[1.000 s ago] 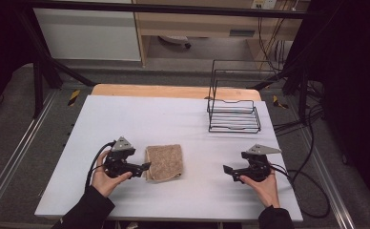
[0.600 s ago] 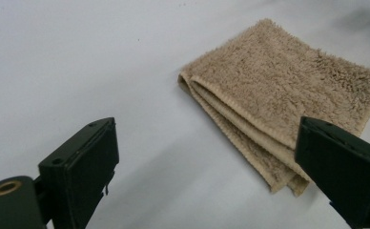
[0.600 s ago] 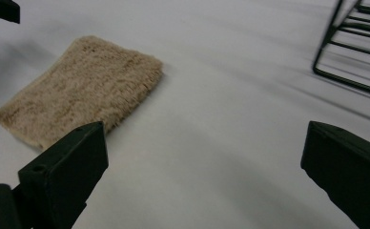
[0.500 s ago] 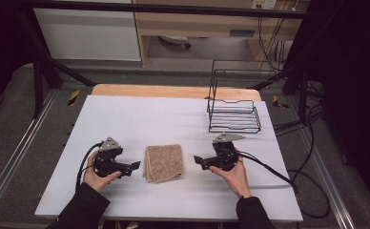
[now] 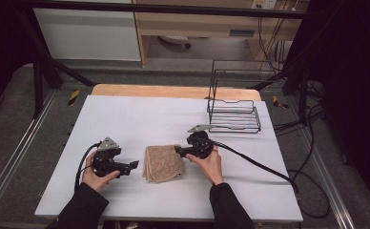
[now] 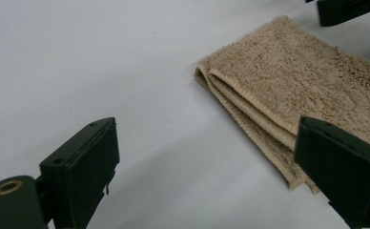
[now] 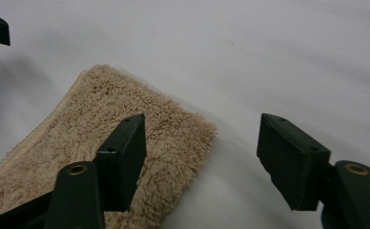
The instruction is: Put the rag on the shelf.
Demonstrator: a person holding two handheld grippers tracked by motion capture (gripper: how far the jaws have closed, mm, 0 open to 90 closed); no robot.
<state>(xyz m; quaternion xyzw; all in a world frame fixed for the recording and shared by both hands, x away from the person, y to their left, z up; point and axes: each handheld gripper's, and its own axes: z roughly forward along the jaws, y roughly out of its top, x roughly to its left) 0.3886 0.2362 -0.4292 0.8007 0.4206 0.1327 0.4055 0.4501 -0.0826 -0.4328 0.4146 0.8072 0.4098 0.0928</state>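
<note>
A folded beige towel (image 5: 162, 163) lies on a white table (image 5: 140, 114) between the spread left gripper (image 5: 131, 165) and right gripper (image 5: 177, 150), whose empty jaws have just been narrowing, wire rack (image 5: 234, 113) behind, grey floor around.

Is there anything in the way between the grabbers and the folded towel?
No. Bare white table lies between the left gripper and the towel. The right gripper is already at the towel's corner, its jaws closing.

Bright, even light on the table (image 5: 126, 119) — dark surroundings, soft shadows, slight blur.
</note>
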